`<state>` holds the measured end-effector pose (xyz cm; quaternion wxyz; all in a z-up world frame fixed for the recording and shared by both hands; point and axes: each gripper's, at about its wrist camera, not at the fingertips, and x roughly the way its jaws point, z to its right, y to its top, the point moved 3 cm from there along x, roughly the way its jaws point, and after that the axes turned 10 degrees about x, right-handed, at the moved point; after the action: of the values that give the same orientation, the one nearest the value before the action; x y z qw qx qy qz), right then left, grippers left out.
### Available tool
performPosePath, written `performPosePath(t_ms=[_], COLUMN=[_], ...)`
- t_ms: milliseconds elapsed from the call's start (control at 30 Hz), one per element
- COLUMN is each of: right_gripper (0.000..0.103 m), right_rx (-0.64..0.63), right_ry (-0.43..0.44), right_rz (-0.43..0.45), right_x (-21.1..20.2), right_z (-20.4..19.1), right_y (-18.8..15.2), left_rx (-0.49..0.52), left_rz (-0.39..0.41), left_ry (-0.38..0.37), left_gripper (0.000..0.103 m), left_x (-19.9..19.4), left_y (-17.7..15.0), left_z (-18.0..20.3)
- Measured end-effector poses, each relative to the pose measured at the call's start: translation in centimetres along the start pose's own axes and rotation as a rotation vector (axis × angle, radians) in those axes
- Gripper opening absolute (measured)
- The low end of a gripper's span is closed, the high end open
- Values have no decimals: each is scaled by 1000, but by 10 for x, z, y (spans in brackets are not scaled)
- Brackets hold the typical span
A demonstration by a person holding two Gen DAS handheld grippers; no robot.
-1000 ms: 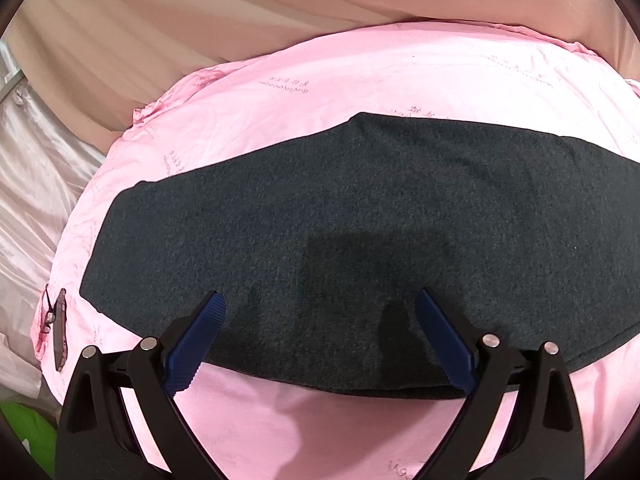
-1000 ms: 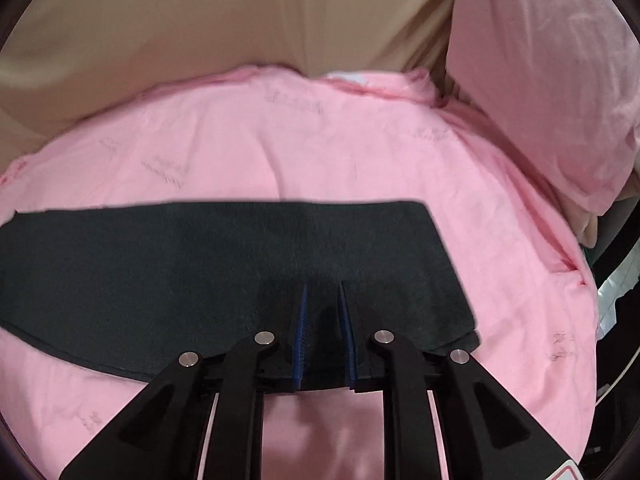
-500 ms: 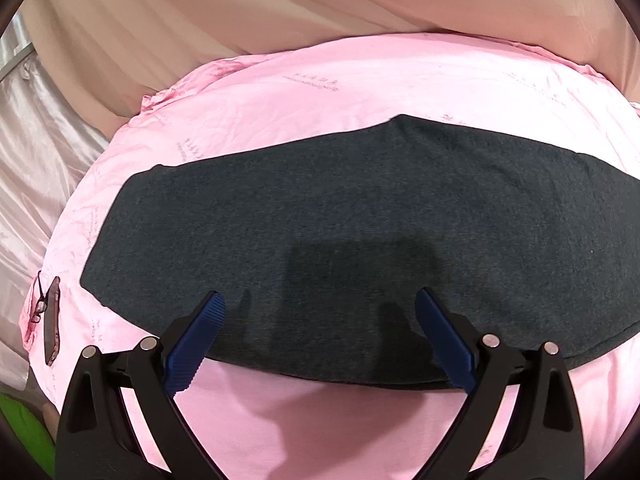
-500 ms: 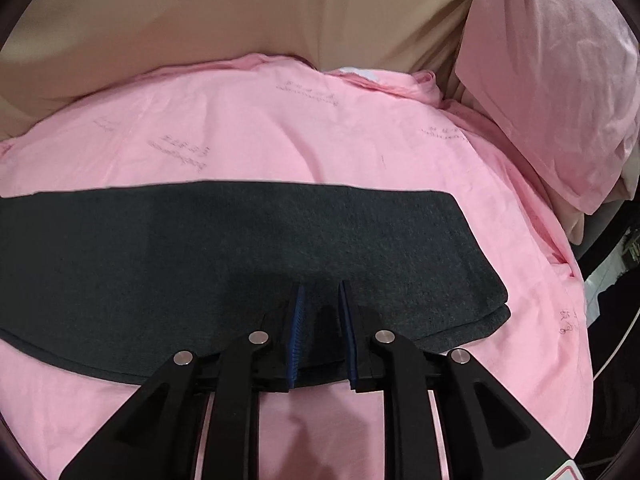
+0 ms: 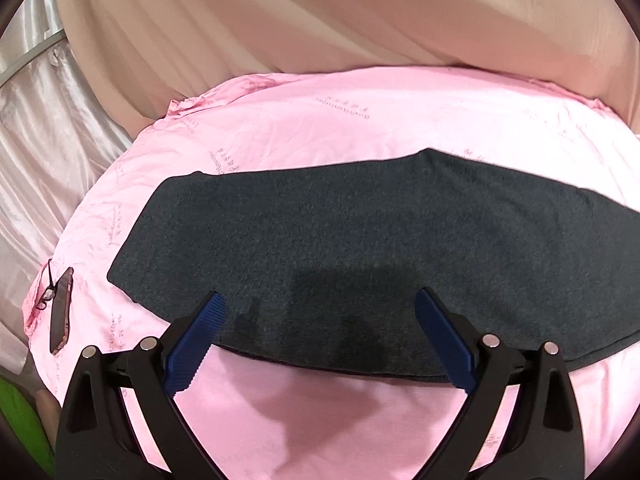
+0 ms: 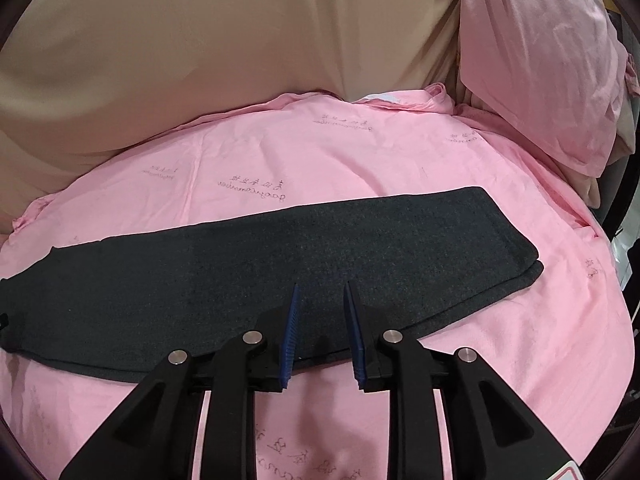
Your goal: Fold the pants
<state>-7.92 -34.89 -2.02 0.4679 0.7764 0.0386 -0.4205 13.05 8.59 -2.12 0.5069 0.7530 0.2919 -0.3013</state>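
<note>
Two views on my end: from the left wrist, my left gripper (image 5: 320, 312) hangs wide open over the dark pants (image 5: 360, 248), folded long across the pink sheet (image 5: 320, 128). From the right wrist, my right gripper (image 6: 320, 300) is opening, nothing pinched, above the near edge.

Light was bright and even from above. Soft gripper shadows fell on the pants (image 5: 360, 248) and sheet (image 5: 360, 128). Fisheye curvature bent the edges, with dark vignetted corners; focus stayed sharp.
</note>
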Motion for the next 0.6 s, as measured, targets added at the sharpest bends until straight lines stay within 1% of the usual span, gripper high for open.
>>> performPosePath(t_ms=[67, 133, 167, 467, 600], right_gripper=[23, 30, 32, 32, 34], right_rx=[-5, -8, -10, -11, -6], right_ry=[3, 9, 6, -9, -21], right_rz=[8, 10, 17, 22, 19], right_x=[-1, -3, -4, -7, -5], right_z=[-3, -5, -5, 12, 20], right_y=[1, 1, 2, 5, 5], left_rx=[0, 3, 3, 18, 24], left_rz=[7, 15, 18, 21, 19], left_ry=[1, 8, 7, 16, 18], left_gripper=[94, 94, 94, 94, 94], left_x=[-3, -7, -9, -16, -17], left_y=[2, 5, 6, 13, 16], left_z=[3, 5, 6, 17, 24])
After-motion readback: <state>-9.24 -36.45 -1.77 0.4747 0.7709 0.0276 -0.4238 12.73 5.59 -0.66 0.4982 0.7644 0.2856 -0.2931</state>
